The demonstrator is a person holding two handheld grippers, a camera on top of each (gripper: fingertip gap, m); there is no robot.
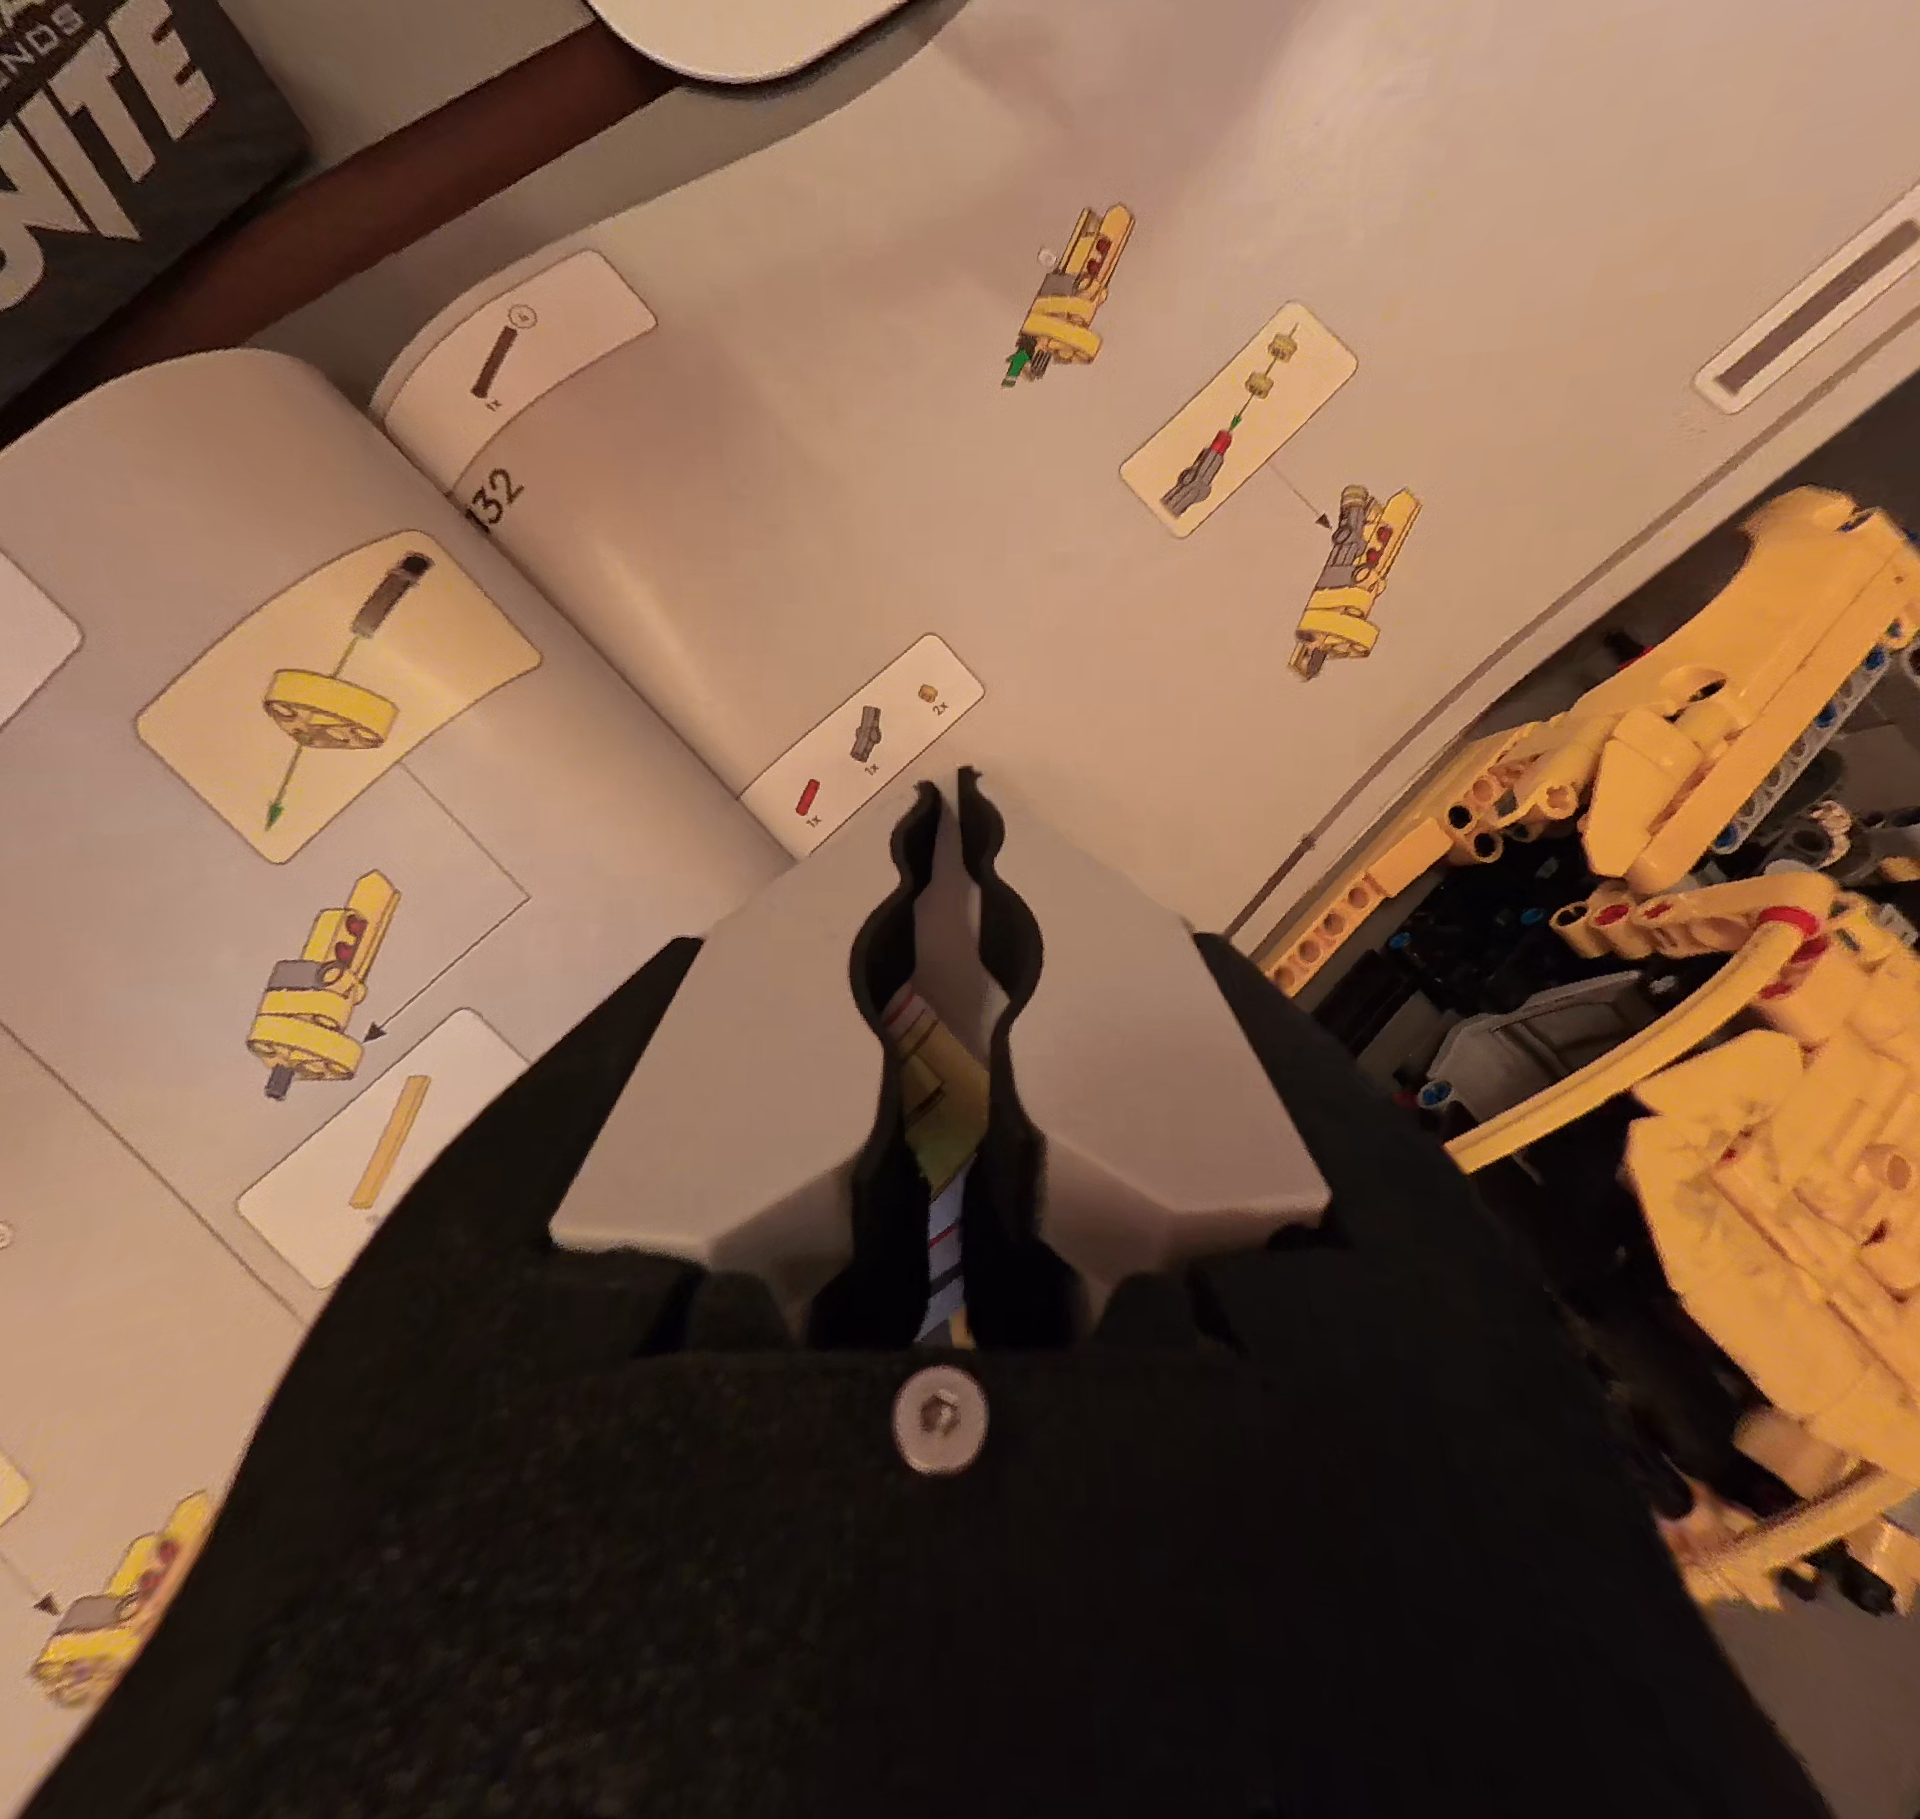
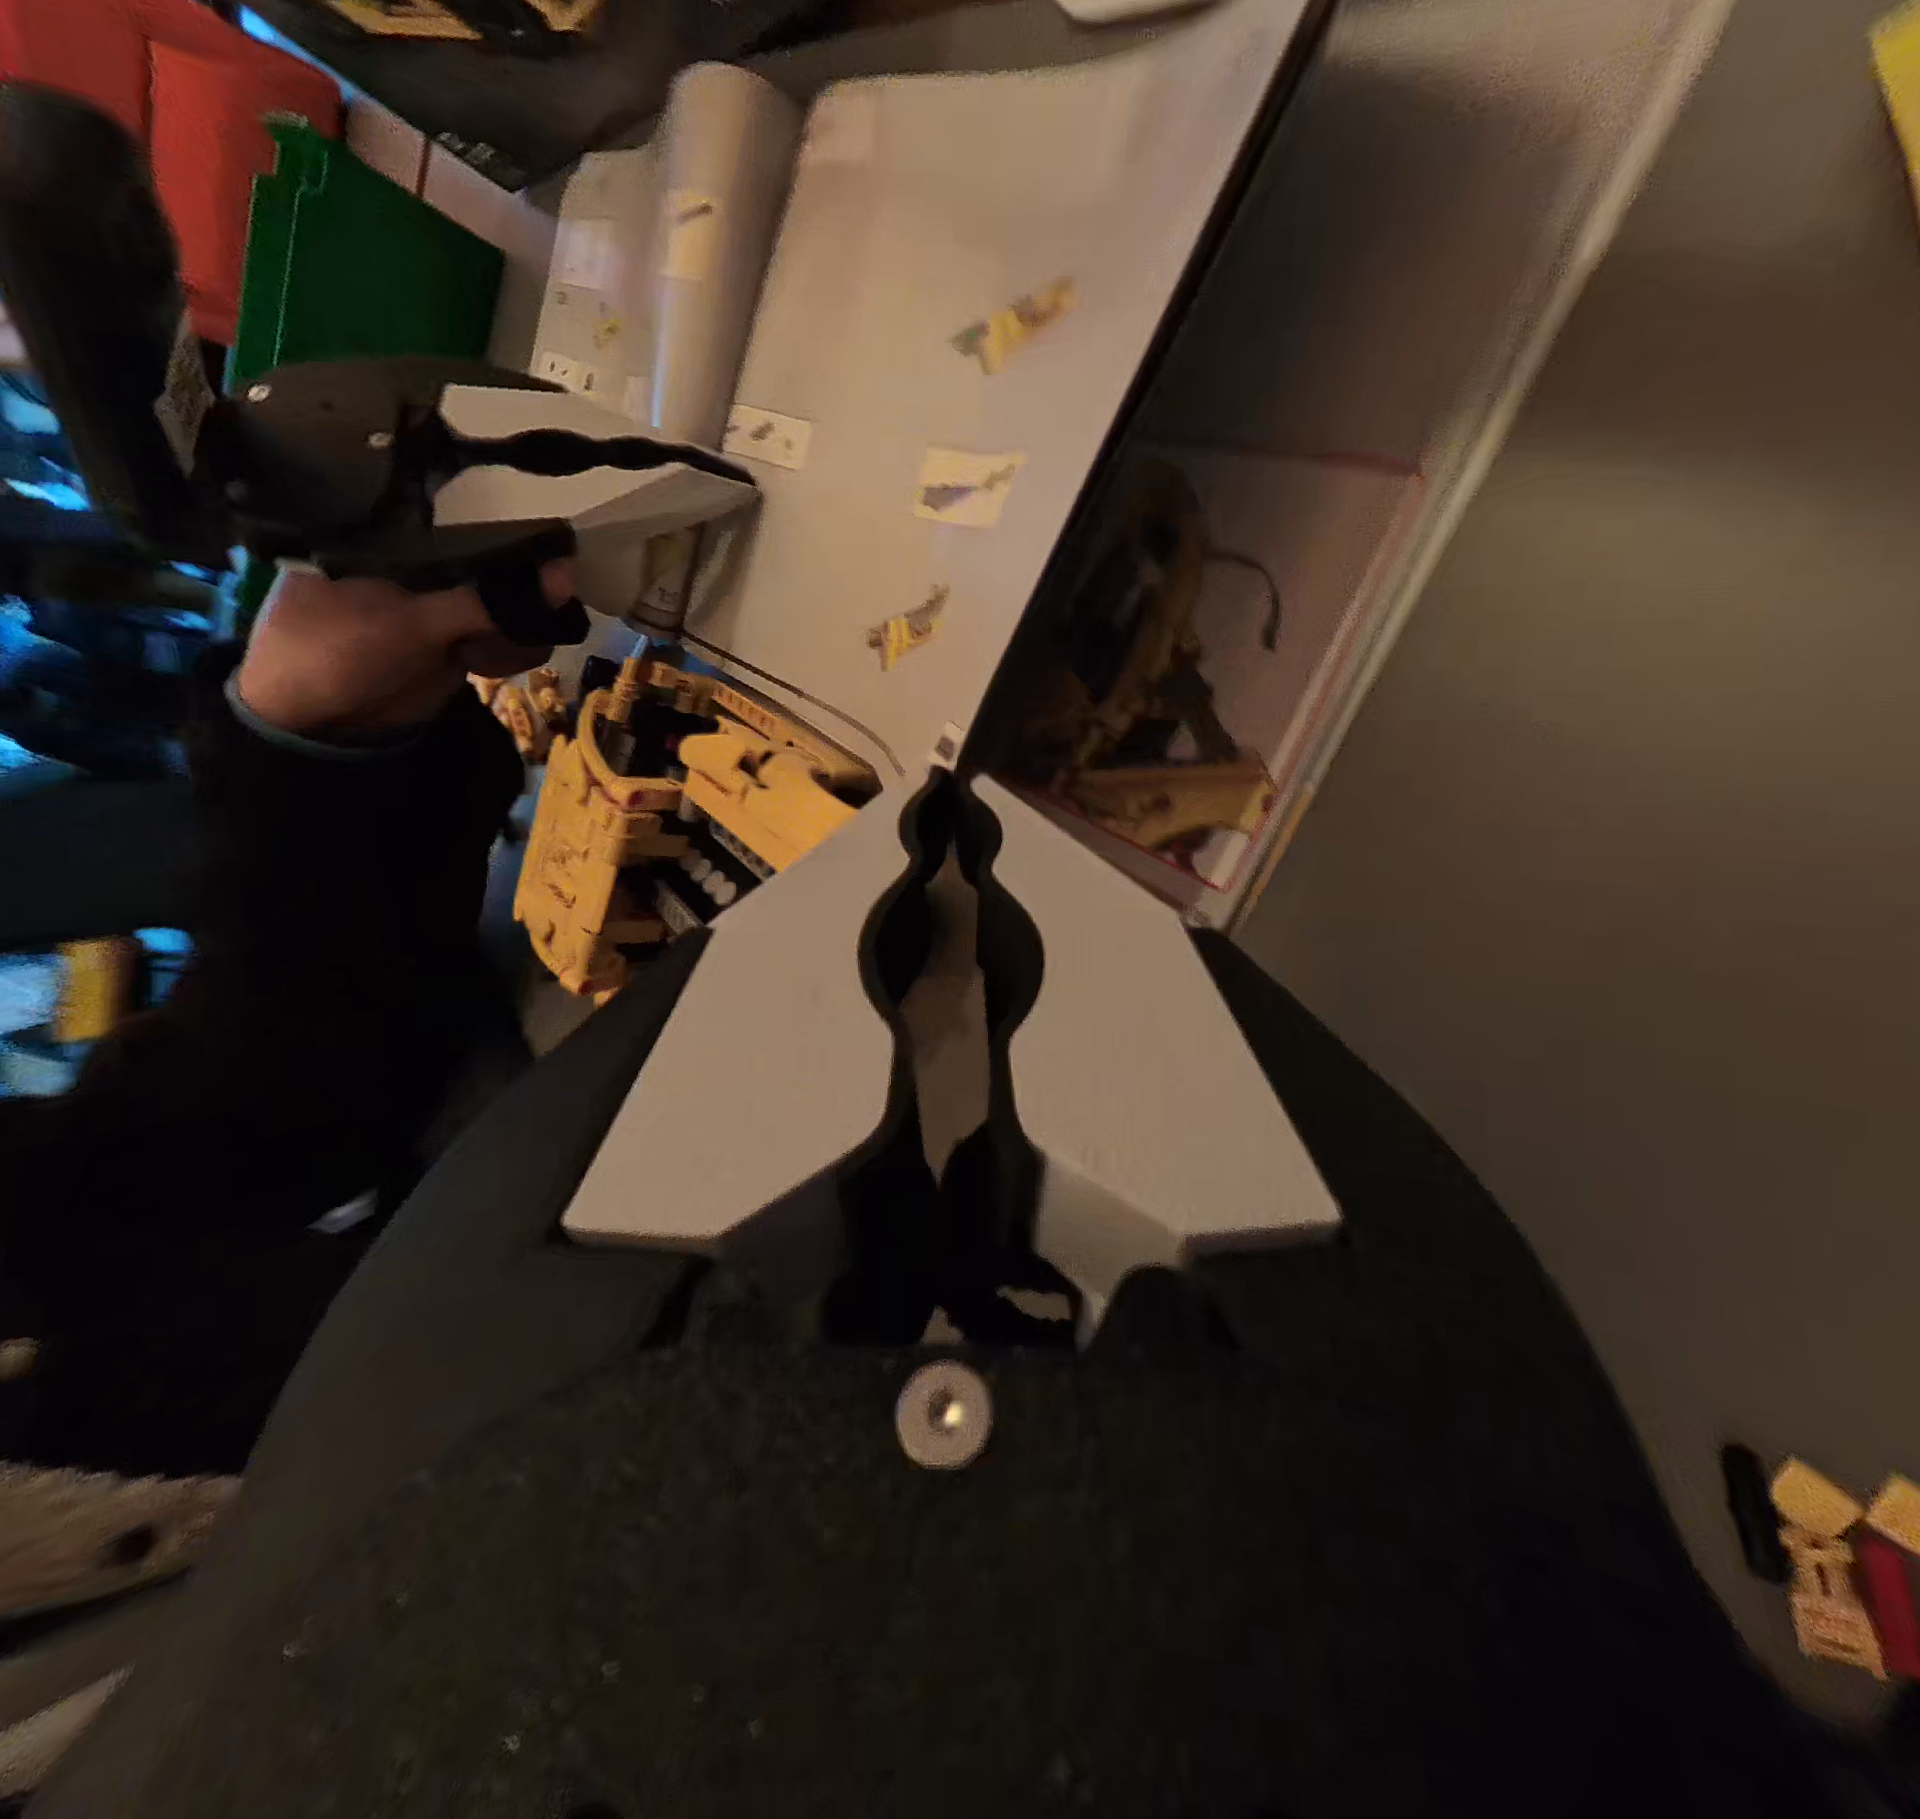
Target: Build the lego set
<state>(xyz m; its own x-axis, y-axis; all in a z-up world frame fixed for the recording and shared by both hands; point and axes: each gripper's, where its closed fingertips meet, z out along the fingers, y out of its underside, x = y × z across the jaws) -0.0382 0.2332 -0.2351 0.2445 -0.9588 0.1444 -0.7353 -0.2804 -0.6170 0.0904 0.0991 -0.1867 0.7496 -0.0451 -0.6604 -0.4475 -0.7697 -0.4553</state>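
Tongs (image 1: 948,787) over open instruction booklet (image 1: 831,481)

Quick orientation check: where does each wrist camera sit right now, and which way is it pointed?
Left wrist view: behind the left gripper, looking down on the open instruction booklet; yellow lego model at right.
Right wrist view: behind the right gripper, facing a lifted booklet page; a hand shows at left.
Shared: booklet, model, left gripper.

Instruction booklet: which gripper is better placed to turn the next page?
Right, probably. The right gripper sits shut at the outer edge of the raised page, while the left gripper is shut over the open spread of the instruction booklet, near its middle.
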